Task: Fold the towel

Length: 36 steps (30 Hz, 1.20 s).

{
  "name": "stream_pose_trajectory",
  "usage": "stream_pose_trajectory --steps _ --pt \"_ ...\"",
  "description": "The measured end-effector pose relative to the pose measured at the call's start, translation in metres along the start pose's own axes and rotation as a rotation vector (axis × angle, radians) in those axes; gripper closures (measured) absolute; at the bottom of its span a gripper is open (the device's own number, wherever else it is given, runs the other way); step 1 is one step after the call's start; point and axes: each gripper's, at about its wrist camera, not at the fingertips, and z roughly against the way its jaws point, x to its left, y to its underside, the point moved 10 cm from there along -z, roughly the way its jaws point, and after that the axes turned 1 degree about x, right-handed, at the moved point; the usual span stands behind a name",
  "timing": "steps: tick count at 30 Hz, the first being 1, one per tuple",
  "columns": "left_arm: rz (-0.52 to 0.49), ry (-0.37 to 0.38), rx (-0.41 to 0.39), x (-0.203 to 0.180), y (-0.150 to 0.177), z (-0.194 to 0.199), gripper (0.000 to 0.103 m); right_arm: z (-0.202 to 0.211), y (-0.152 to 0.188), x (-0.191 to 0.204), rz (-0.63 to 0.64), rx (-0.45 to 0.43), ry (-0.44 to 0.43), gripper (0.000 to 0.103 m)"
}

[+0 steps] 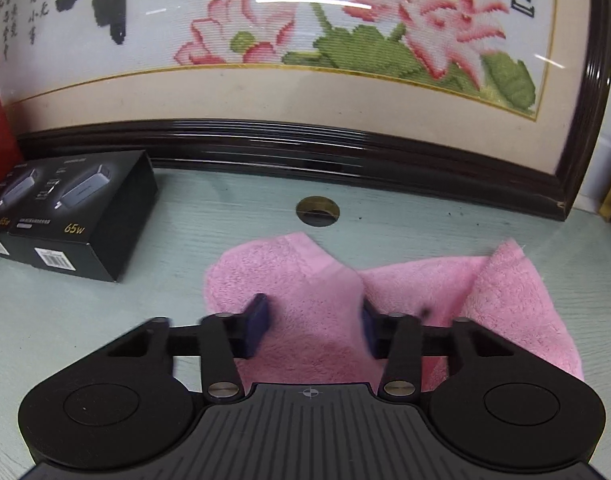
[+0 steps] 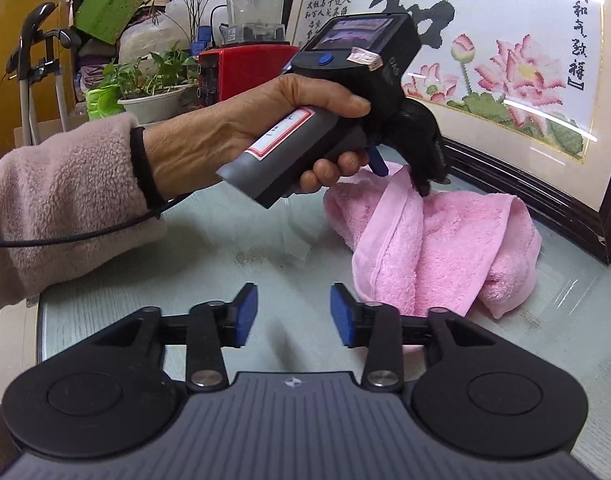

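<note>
We have the pink towel [image 2: 445, 248] bunched near the table's [image 2: 225, 264] back edge, against the framed embroidery [image 2: 505, 72]. Our left gripper [image 1: 311, 328] sits on it, jaws part-closed around a raised fold. Our right gripper [image 2: 293, 316] hangs half-open and empty, the towel's near end just right of it. Black boxes [image 1: 73, 216] stand well left.

Home: framed cross-stitch [image 2: 485, 72], potted plants [image 2: 149, 80], blender [image 2: 253, 20], cluttered corner.

Fluffy cloth towel [image 2: 445, 248]; glossy table [image 1: 85, 312]; glossy wooden frame [image 1: 265, 140]
</note>
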Motion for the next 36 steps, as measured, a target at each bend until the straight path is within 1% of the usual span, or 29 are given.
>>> stream_pose_trajectory --steps 2,5,6,8,9,10,12,13,15,17,18,20,21,22,24,25,27,29,30,32,34,36 --pt "0.012 0.021 -0.005 0.004 0.001 0.005 0.092 0.003 -0.002 -0.004 -0.015 -0.013 0.005 0.057" --pt "0.002 0.03 -0.022 0.008 0.007 0.012 0.096 0.011 -0.007 -0.011 -0.052 -0.05 0.005 0.057" --pt "0.0 0.037 -0.026 0.009 0.009 0.013 0.096 0.014 -0.01 -0.014 -0.067 -0.067 0.004 0.056" --pt "0.002 0.059 -0.046 0.011 0.015 0.02 0.097 0.029 -0.018 -0.025 -0.121 -0.142 0.005 0.048" --pt "0.006 0.07 -0.053 0.013 0.016 0.024 0.097 0.036 -0.023 -0.032 -0.15 -0.178 0.016 0.038" --pt "0.016 0.091 -0.066 0.015 0.017 0.03 0.097 0.042 -0.025 -0.04 -0.179 -0.212 0.034 0.033" --pt "0.033 0.131 -0.113 0.02 0.02 0.047 0.097 0.055 -0.029 -0.053 -0.229 -0.267 0.063 0.033" --pt "0.036 0.143 -0.133 0.022 0.021 0.054 0.097 0.063 -0.03 -0.062 -0.271 -0.3 0.073 0.031" --pt "0.051 0.179 -0.194 0.025 0.025 0.073 0.097 0.07 -0.03 -0.077 -0.331 -0.323 0.084 0.028" --pt "0.069 0.209 -0.247 0.028 0.029 0.092 0.097 0.071 -0.027 -0.088 -0.365 -0.32 0.105 0.027" --pt "0.078 0.223 -0.275 0.031 0.032 0.102 0.097 0.07 -0.027 -0.089 -0.363 -0.316 0.102 0.025" --pt "0.095 0.239 -0.314 0.036 0.043 0.118 0.097 0.062 -0.025 -0.084 -0.325 -0.276 0.074 0.023" --pt "0.103 0.244 -0.328 0.039 0.05 0.125 0.097 0.06 -0.025 -0.082 -0.302 -0.266 0.076 0.023" --pt "0.11 0.246 -0.339 0.042 0.057 0.131 0.097 0.052 -0.023 -0.074 -0.241 -0.237 0.077 0.022" --pt "0.127 0.232 -0.335 0.051 0.07 0.136 0.097 0.045 -0.02 -0.064 -0.189 -0.2 0.07 0.021" --pt "0.135 0.225 -0.333 0.055 0.077 0.138 0.097 0.038 -0.018 -0.058 -0.157 -0.168 0.069 0.021" --pt "0.154 0.208 -0.333 0.067 0.091 0.146 0.097 0.031 -0.013 -0.054 -0.135 -0.124 0.086 0.021" --pt "0.167 0.19 -0.334 0.076 0.105 0.152 0.097 0.028 -0.011 -0.059 -0.156 -0.108 0.131 0.021" --pt "0.172 0.185 -0.332 0.081 0.111 0.155 0.097 0.027 -0.01 -0.062 -0.175 -0.102 0.138 0.021" --pt "0.182 0.177 -0.327 0.089 0.124 0.16 0.096 0.025 -0.005 -0.077 -0.265 -0.084 0.157 0.021" --pt "0.177 0.176 -0.308 0.091 0.135 0.159 0.095 0.019 0.0 -0.086 -0.327 -0.068 0.157 0.021" --pt "0.166 0.168 -0.296 0.093 0.142 0.158 0.094 0.013 0.005 -0.086 -0.343 -0.051 0.144 0.021"
